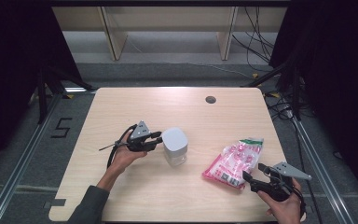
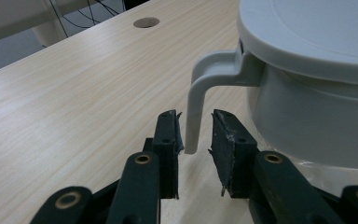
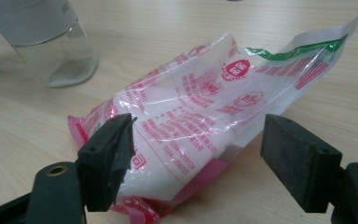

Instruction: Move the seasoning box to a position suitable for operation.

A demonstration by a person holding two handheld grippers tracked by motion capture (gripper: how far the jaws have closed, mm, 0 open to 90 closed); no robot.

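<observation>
A clear container with a white lid (image 1: 175,146) stands mid-table, a little powder at its bottom (image 3: 51,46). My left gripper (image 1: 158,138) is at its left side. In the left gripper view the lid's white curved handle (image 2: 195,93) hangs between the jaws of the left gripper (image 2: 196,127), which stand slightly apart with a thin gap on each side. A pink-and-white plastic bag of white powder (image 1: 235,161) lies to the right. My right gripper (image 1: 253,171) is wide open at the bag's near end (image 3: 186,121), one jaw on each side, right gripper (image 3: 198,140).
The light wooden table (image 1: 168,107) has a round cable hole (image 1: 210,99) near its far edge. Bare tabletop lies between the container and the bag. Cables and metal rails run along the floor on both sides.
</observation>
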